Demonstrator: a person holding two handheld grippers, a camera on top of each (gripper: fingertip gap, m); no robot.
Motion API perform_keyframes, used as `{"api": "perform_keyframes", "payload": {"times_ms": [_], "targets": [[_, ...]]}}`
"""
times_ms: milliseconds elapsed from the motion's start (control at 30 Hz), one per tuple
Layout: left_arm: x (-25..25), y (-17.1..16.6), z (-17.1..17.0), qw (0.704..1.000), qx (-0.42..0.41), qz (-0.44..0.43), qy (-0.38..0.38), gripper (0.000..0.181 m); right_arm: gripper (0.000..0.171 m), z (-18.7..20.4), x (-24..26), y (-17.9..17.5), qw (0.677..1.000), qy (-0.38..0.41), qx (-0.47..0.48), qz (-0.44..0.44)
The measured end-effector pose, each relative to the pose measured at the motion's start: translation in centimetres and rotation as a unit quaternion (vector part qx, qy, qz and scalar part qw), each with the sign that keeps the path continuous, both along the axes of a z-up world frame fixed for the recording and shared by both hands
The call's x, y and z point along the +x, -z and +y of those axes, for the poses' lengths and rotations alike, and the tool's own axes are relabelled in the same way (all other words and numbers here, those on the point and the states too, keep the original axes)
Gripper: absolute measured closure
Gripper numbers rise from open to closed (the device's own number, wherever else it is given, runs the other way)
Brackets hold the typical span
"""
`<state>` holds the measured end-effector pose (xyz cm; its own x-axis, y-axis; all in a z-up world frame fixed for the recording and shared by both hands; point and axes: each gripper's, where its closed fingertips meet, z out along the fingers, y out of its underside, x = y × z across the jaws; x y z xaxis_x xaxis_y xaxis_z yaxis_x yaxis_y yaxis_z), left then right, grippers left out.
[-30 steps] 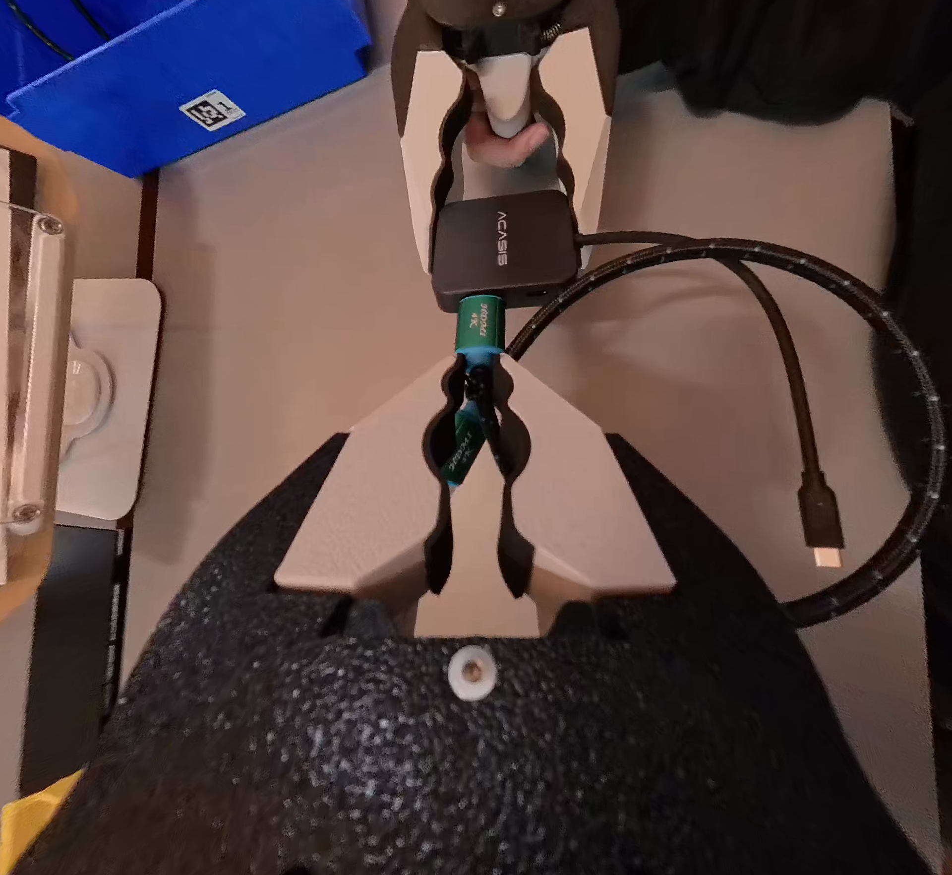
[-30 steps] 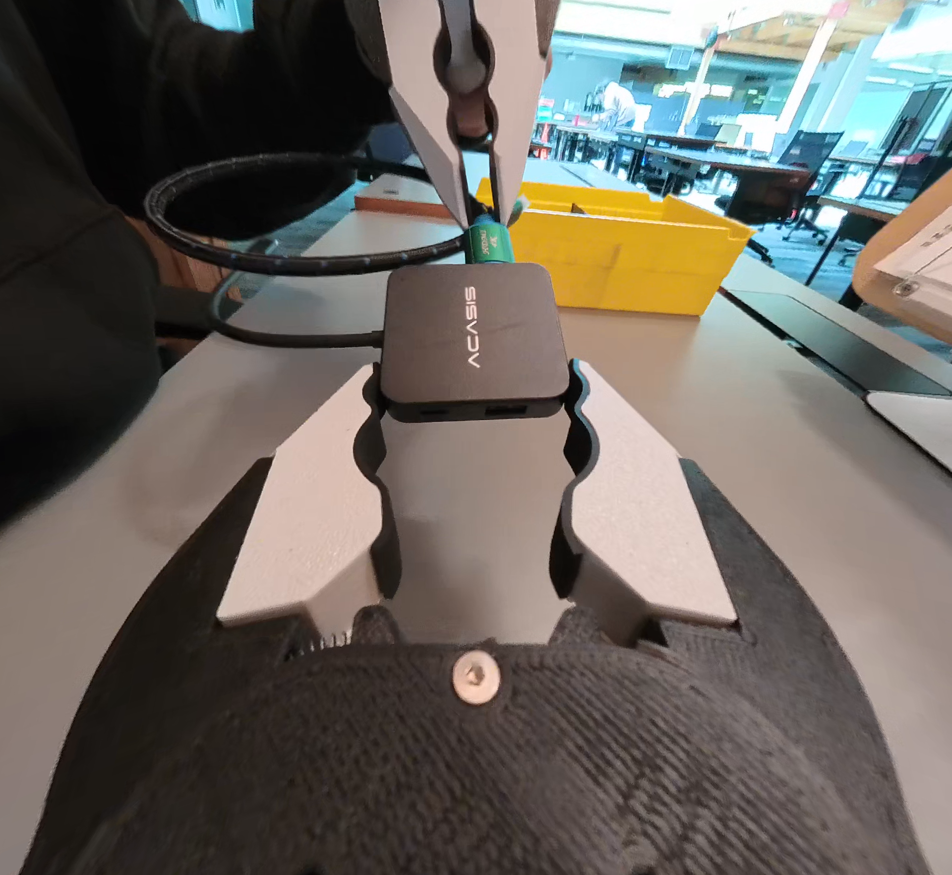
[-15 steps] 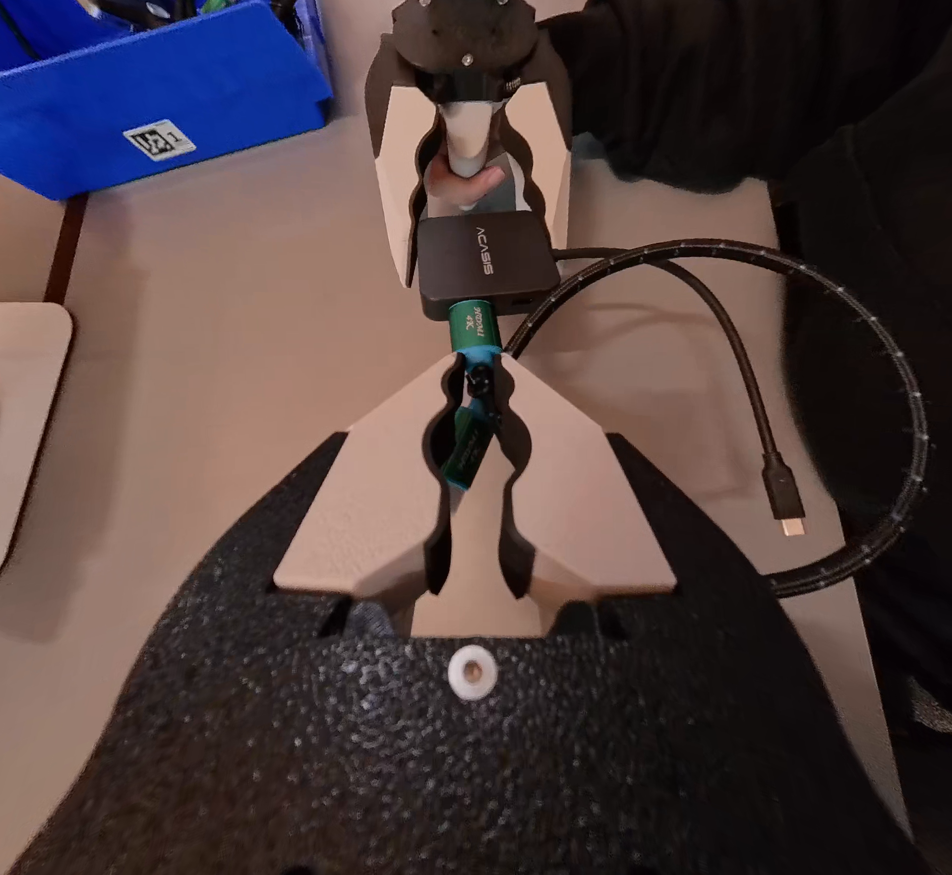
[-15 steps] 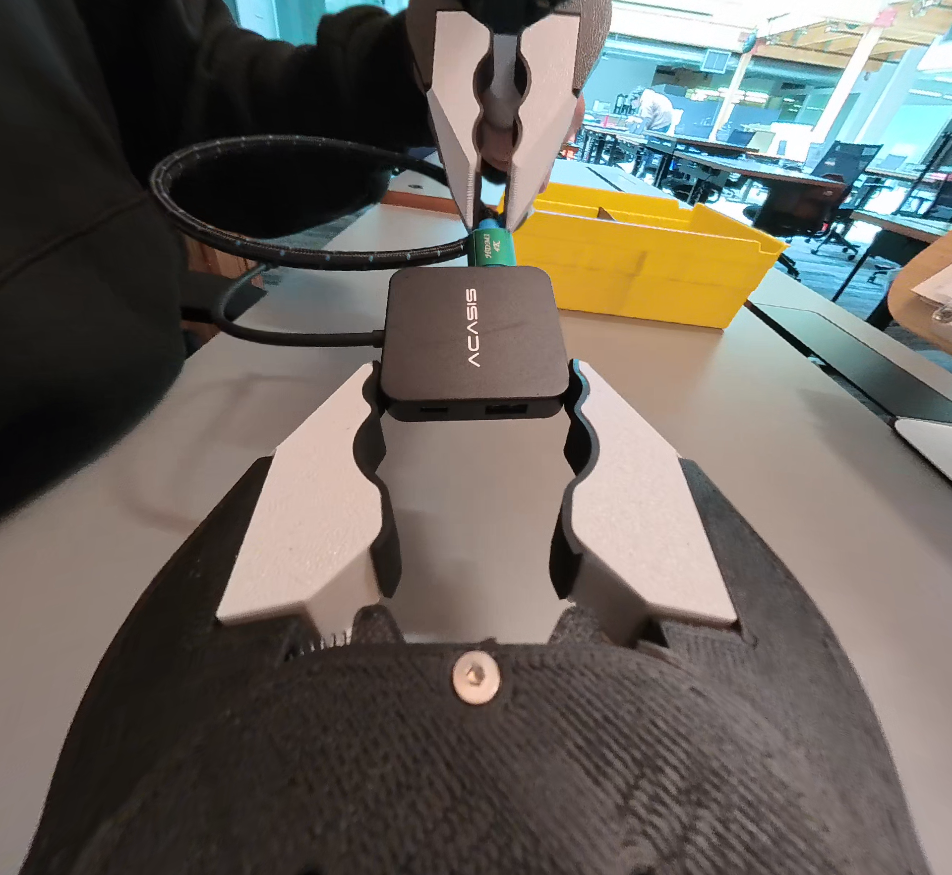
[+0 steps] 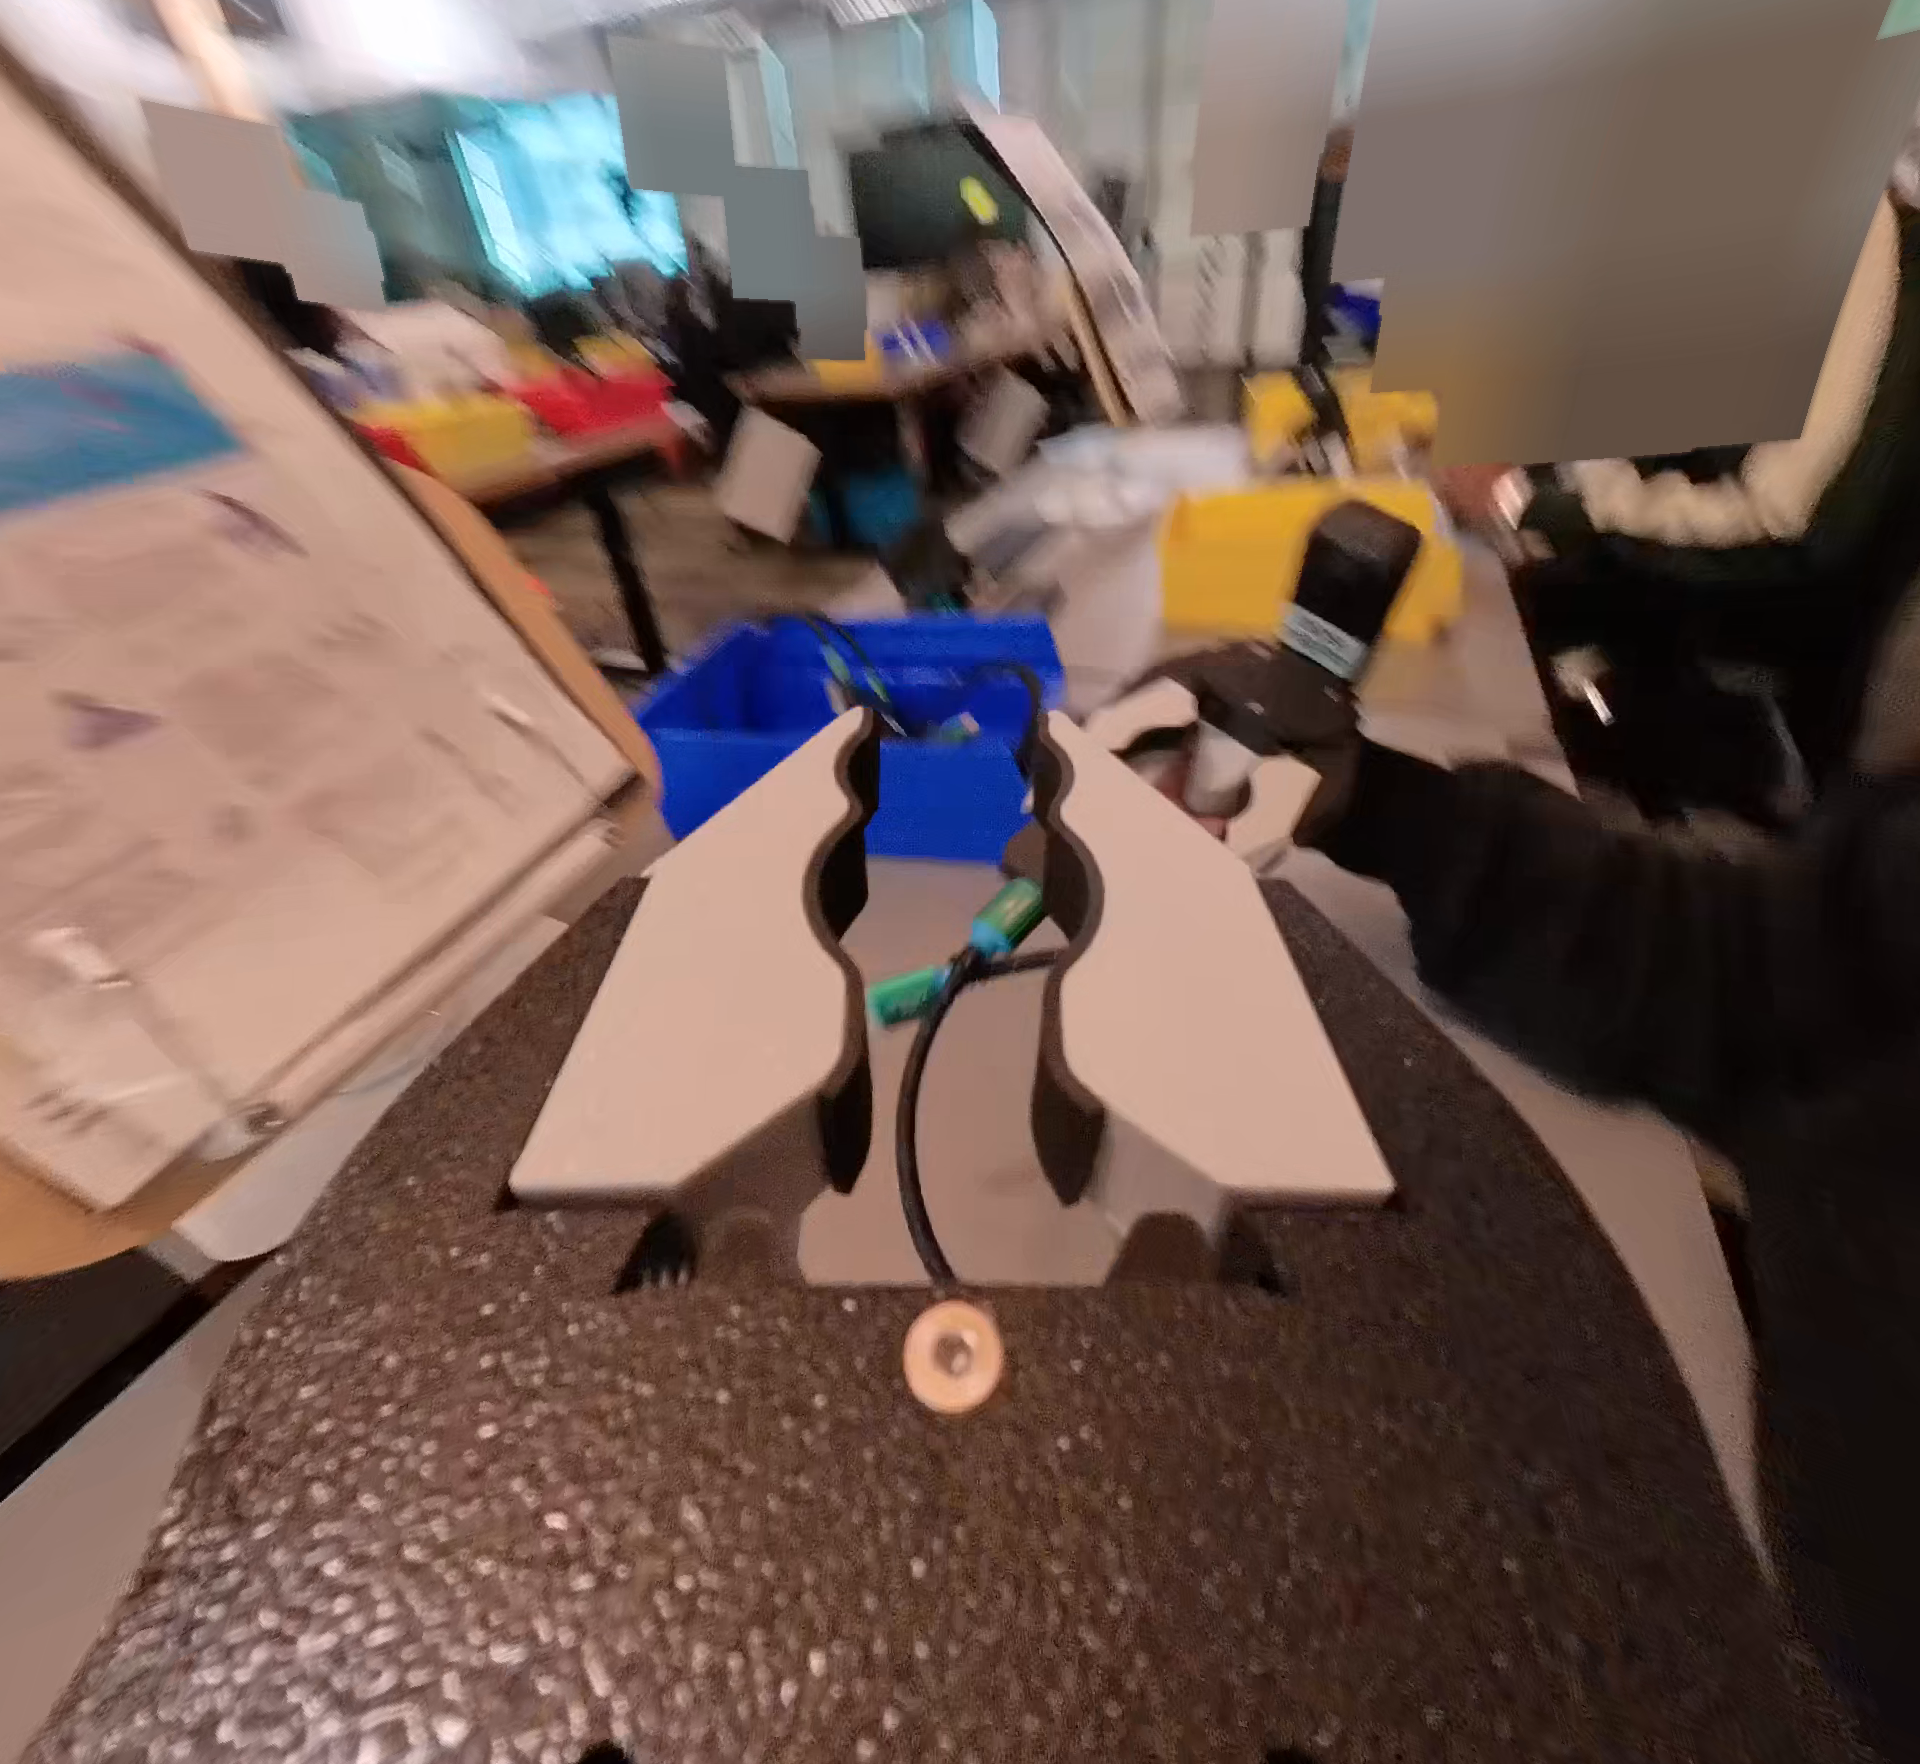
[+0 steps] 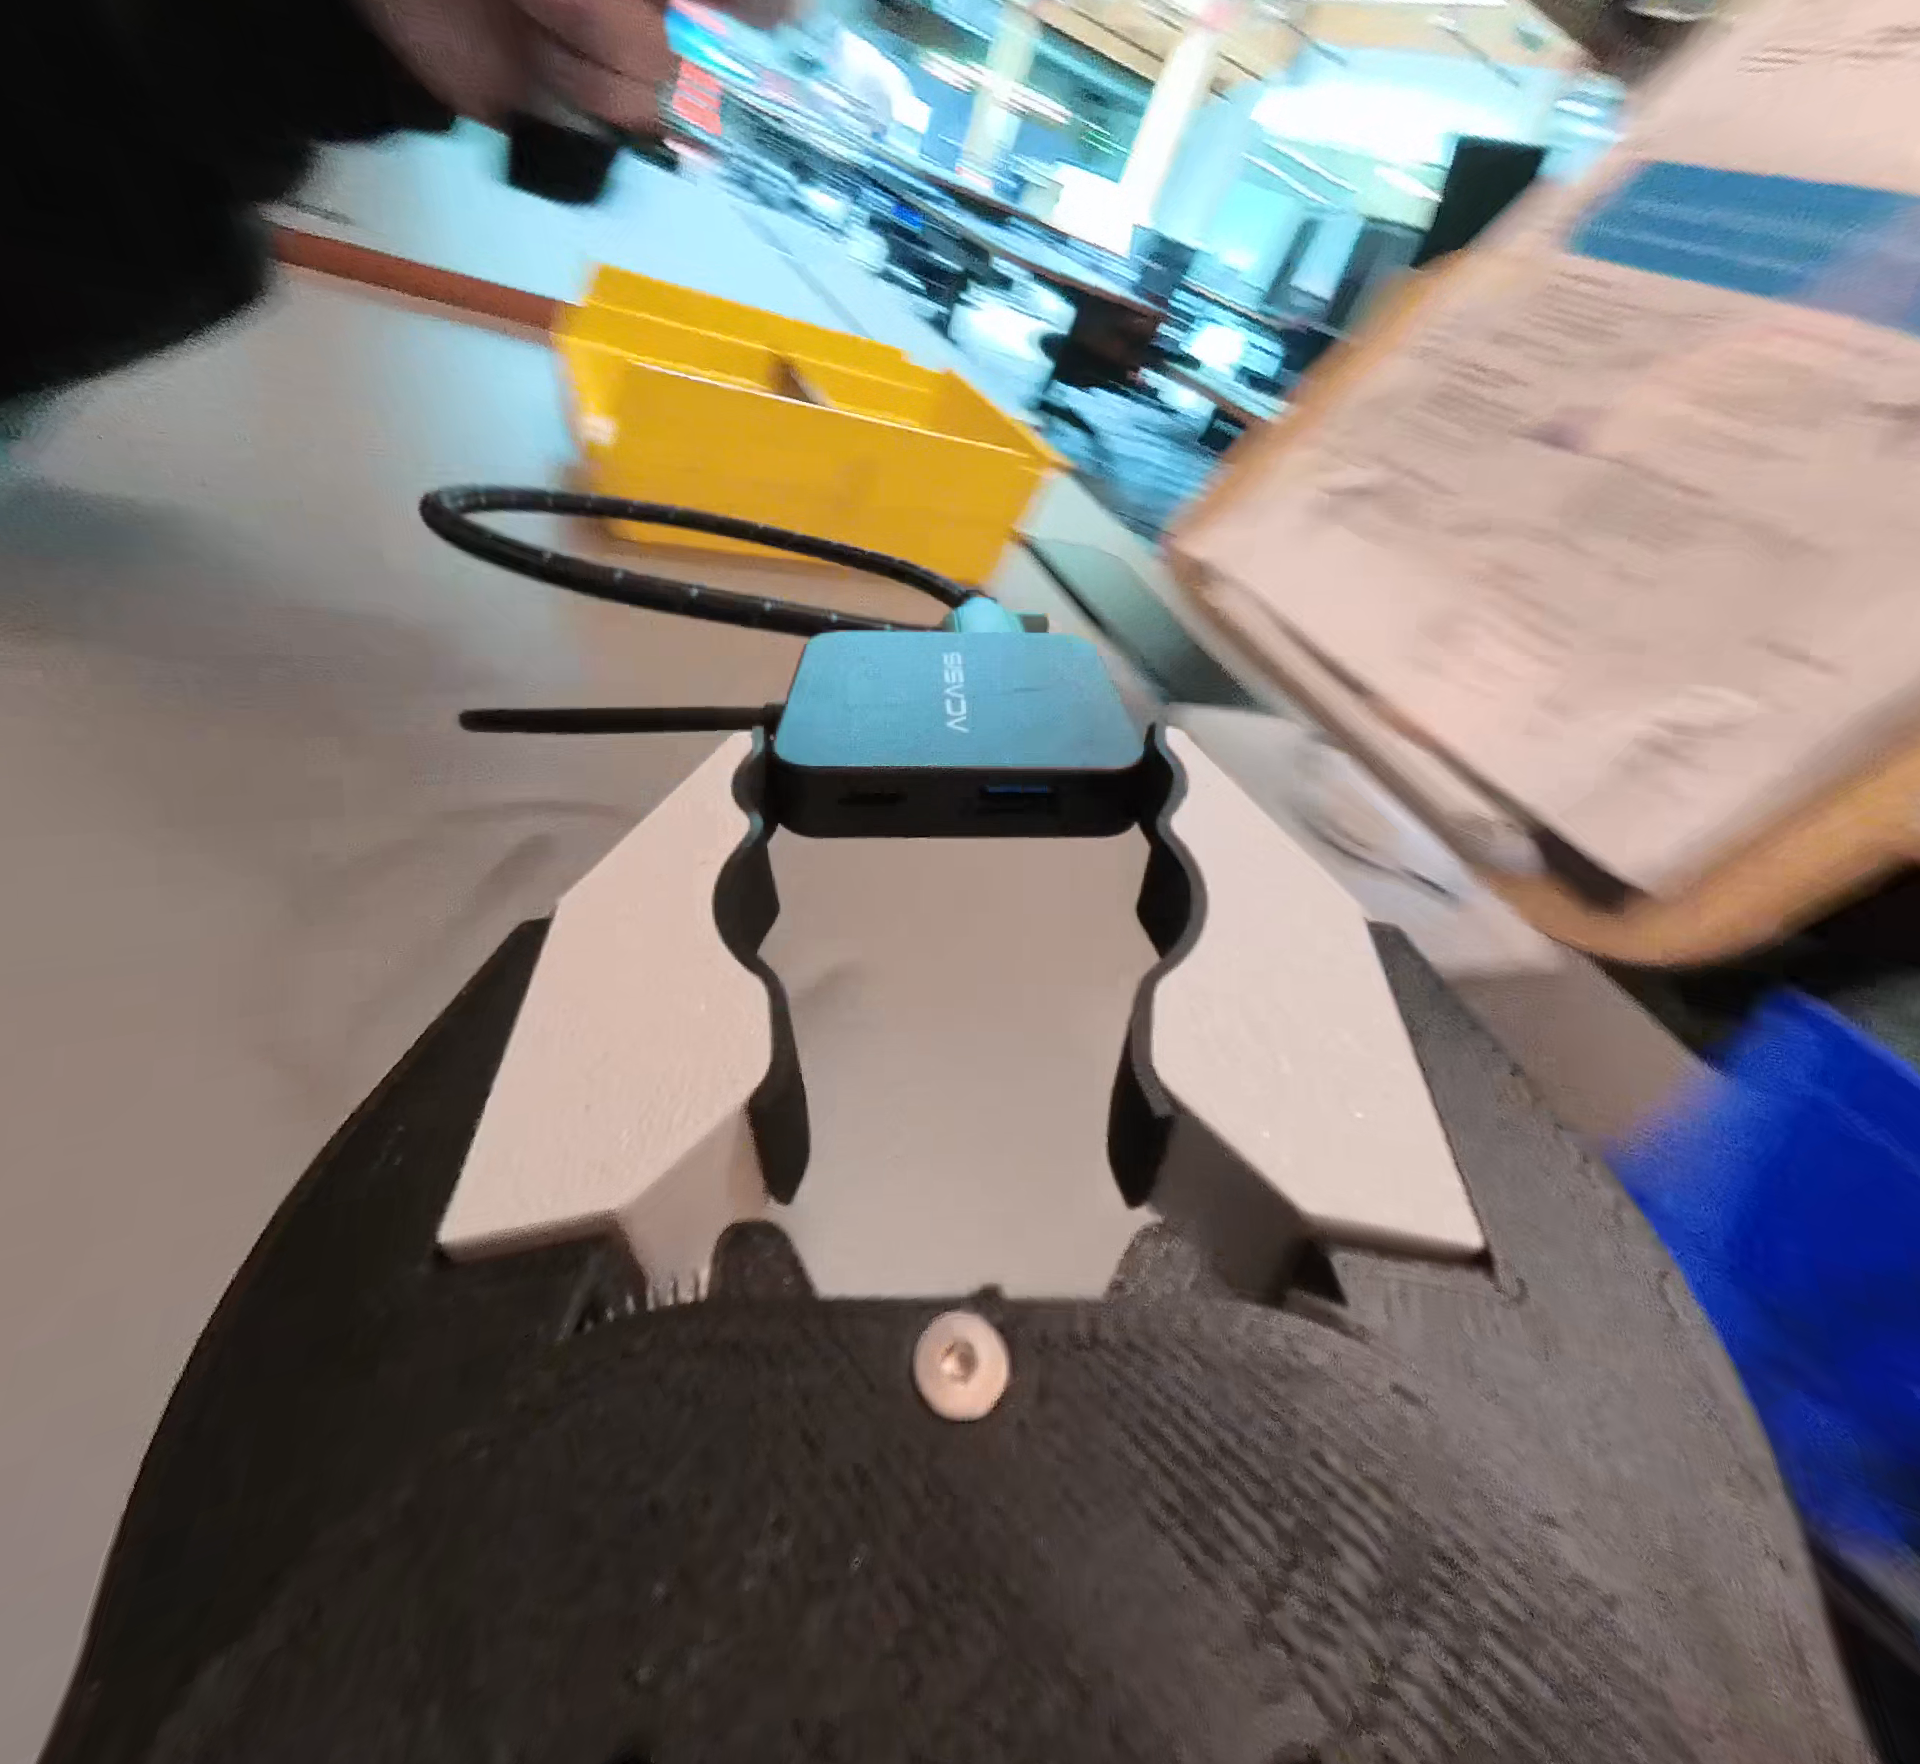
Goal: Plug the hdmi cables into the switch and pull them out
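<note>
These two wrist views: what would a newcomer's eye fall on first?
In the right wrist view, the black switch sits clamped between the tips of the right claw, with a yellow bin behind it. In the left wrist view, the left claw stands open over a green-ended cable, before a blue bin.

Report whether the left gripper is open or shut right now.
Open. In the left wrist view the left gripper has its fingers spread with a clear gap; the green HDMI plug and its cable lie loose on the table beyond, ungripped.
</note>
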<state>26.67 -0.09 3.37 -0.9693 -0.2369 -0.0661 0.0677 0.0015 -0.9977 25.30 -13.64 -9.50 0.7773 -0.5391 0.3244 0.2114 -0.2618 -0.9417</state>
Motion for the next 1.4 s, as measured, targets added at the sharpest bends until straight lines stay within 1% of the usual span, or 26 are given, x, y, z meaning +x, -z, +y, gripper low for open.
{"api": "perform_keyframes", "payload": {"times_ms": [33,100,167,233,267,333,367,400,433,500,567,633,667,767,800,833,867,933,967,1000,1067,1133,1167,1233,1300,1400], "targets": [[0.4,-0.7,1.0,1.000,-0.022,0.001,-0.019,0.156,0.101,-2.8,0.5,-1.1,0.998,0.053,-0.013,-0.011],[0.7,0.7,2.0,0.999,-0.009,0.009,-0.031,0.159,0.101,-9.0,1.6,-4.5,0.983,0.172,-0.022,-0.054],[0.6,4.1,1.6,0.998,0.039,0.035,-0.022,0.159,0.101,-15.6,2.8,-8.1,0.951,0.295,-0.009,-0.092],[-0.2,7.3,0.3,0.995,0.078,0.065,0.006,0.157,0.102,-21.5,4.2,-10.7,0.898,0.414,-0.042,-0.144],[-0.7,8.6,-0.5,0.993,0.091,0.079,0.021,0.156,0.101,-23.8,5.1,-11.1,0.870,0.462,-0.076,-0.152],[-1.8,10.7,-2.3,0.987,0.109,0.102,0.052,0.155,0.101,-26.8,7.3,-10.4,0.830,0.517,-0.150,-0.146],[-2.3,11.7,-3.2,0.985,0.117,0.113,0.065,0.155,0.101,-27.8,8.4,-9.7,0.815,0.534,-0.176,-0.142],[-2.7,12.6,-4.1,0.982,0.122,0.122,0.074,0.155,0.101,-28.3,9.5,-8.7,0.809,0.546,-0.185,-0.118],[-3.2,13.4,-5.1,0.980,0.126,0.131,0.086,0.154,0.101,-28.5,10.4,-7.8,0.805,0.554,-0.187,-0.099],[-4.1,15.2,-7.0,0.974,0.137,0.147,0.105,0.154,0.101,-27.8,11.8,-7.0,0.797,0.564,-0.185,-0.109],[-4.7,16.7,-8.8,0.969,0.156,0.155,0.116,0.152,0.101,-26.4,13.1,-5.7,0.805,0.555,-0.179,-0.108],[-5.2,17.7,-10.4,0.964,0.174,0.159,0.126,0.149,0.101,-25.4,14.4,-3.5,0.809,0.544,-0.201,-0.094],[-5.4,18.0,-11.1,0.961,0.181,0.160,0.131,0.148,0.101,-25.2,14.8,-2.1,0.810,0.537,-0.224,-0.076],[-5.6,18.3,-12.8,0.958,0.201,0.154,0.138,0.144,0.101,-25.1,15.0,3.2,0.817,0.500,-0.286,0.033],[-5.5,18.3,-13.2,0.958,0.203,0.150,0.137,0.143,0.095,-24.9,14.5,4.1,0.819,0.489,-0.293,0.058],[-5.3,18.3,-13.7,0.958,0.205,0.147,0.134,0.141,0.072,-25.0,14.1,3.8,0.822,0.495,-0.273,0.063],[-4.9,18.3,-14.2,0.959,0.207,0.146,0.129,0.139,0.062,-25.2,13.3,2.9,0.823,0.509,-0.244,0.067],[-3.6,18.4,-15.5,0.962,0.206,0.146,0.100,0.136,0.056,-25.3,10.8,0.8,0.831,0.522,-0.169,0.090],[-2.7,18.4,-16.4,0.964,0.204,0.149,0.080,0.134,0.047,-24.6,9.4,-0.2,0.848,0.507,-0.116,0.103],[-1.8,18.2,-17.4,0.966,0.197,0.155,0.060,0.130,0.046,-23.7,7.9,-1.3,0.863,0.489,-0.059,0.107],[0.2,17.5,-19.9,0.971,0.168,0.172,0.011,0.111,0.055,-22.7,4.6,-3.3,0.880,0.465,0.044,0.088],[2.4,17.0,-22.6,0.974,0.140,0.176,-0.042,0.093,0.065,-22.7,1.5,-3.8,0.873,0.467,0.124,0.069],[3.3,16.8,-24.1,0.974,0.128,0.176,-0.063,0.087,0.066,-22.8,0.2,-3.3,0.866,0.475,0.146,0.065],[5.4,16.6,-27.0,0.971,0.113,0.179,-0.108,0.081,0.066,-22.7,-1.7,-1.3,0.856,0.489,0.149,0.076],[8.3,16.8,-29.3,0.962,0.111,0.183,-0.169,0.080,0.062,-22.9,-3.1,0.7,0.844,0.513,0.130,0.085],[11.9,18.1,-31.9,0.940,0.140,0.201,-0.237,0.075,0.057,-23.5,-3.4,-0.2,0.839,0.531,0.098,0.066]]}}
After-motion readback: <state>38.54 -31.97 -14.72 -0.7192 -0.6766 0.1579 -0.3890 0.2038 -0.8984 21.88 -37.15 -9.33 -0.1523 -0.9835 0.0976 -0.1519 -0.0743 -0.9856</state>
